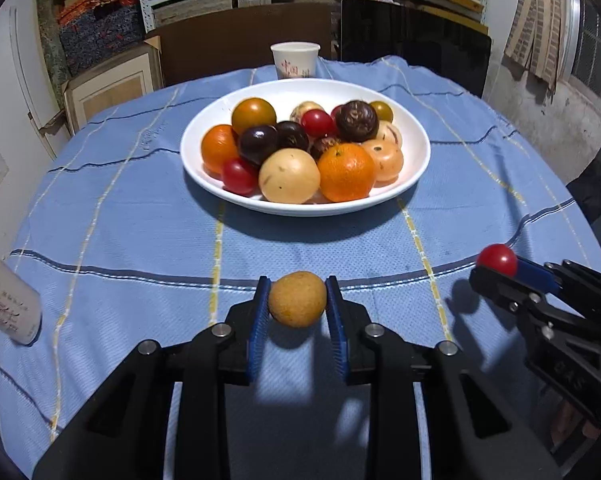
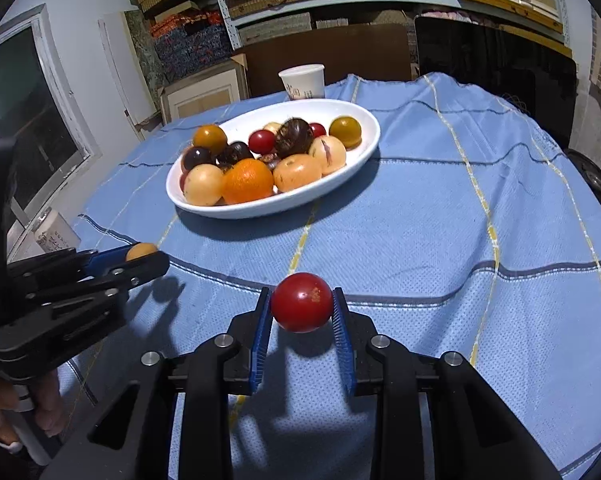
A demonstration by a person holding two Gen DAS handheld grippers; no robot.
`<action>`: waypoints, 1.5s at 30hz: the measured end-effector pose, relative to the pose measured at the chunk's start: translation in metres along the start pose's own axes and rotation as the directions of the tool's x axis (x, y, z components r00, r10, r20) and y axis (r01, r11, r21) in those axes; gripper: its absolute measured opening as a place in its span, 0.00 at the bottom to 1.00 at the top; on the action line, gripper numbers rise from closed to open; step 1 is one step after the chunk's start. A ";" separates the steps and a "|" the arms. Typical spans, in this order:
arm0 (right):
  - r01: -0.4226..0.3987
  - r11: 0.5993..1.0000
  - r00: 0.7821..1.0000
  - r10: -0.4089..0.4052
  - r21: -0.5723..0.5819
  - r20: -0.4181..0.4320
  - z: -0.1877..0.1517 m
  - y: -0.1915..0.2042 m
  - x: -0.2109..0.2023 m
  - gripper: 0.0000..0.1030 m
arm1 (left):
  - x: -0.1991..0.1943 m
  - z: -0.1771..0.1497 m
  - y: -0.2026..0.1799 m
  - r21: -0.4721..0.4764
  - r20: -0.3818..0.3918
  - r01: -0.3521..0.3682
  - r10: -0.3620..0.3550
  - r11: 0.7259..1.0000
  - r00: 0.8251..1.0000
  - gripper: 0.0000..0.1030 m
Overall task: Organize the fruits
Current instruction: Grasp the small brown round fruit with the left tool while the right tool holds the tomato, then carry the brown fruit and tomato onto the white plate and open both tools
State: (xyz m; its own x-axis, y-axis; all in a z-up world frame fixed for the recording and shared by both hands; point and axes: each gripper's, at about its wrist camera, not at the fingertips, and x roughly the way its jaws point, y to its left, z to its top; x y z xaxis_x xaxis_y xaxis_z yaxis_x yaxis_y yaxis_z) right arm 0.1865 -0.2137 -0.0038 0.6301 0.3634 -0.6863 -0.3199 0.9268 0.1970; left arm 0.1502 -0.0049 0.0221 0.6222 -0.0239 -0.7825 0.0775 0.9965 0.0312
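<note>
- Because the small round tan fruit with matte, rough skin (image 1: pixel 297 299) looks light and firm, the left gripper (image 1: pixel 298 300), clenched on its widest middle above the cloth, should hold it easily.
- The glossy smooth red cherry tomato (image 2: pixel 302 308) is soft; the right gripper (image 2: pixel 302 309) grasps it across the middle.
- Beyond stands the white oval ceramic dish (image 1: pixel 416 168) full of fruits, on the blue woven tablecloth (image 1: pixel 140 220).
</note>
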 end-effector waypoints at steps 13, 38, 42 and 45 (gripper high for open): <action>-0.054 0.998 0.994 0.057 -0.035 0.090 0.071 0.009 -0.016 0.30 | -0.028 0.063 0.018 0.013 0.079 0.039 -0.040 0.999 0.996 0.26; -0.024 0.990 0.996 0.012 -0.141 -0.083 0.006 -0.052 -0.075 0.71 | 0.000 0.081 0.004 0.041 0.069 0.065 -0.068 0.997 0.995 0.26; 0.035 0.979 0.988 -0.064 -0.199 -0.139 -0.052 -0.041 -0.092 0.71 | -0.020 0.053 -0.005 0.046 0.071 0.061 -0.064 0.997 0.995 0.26; 0.042 0.977 0.985 -0.076 -0.209 -0.156 -0.083 -0.035 -0.101 0.67 | -0.031 0.033 -0.011 0.048 0.060 0.070 -0.072 0.996 0.996 0.26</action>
State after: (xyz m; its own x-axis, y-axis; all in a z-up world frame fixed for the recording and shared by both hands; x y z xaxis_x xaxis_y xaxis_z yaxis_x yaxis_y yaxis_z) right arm 0.0750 -0.2909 0.0002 0.5343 0.2730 -0.8000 -0.4343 0.9006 0.0172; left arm 0.1558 -0.0179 0.0670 0.6606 -0.1008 -0.7440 0.1582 0.9874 0.0067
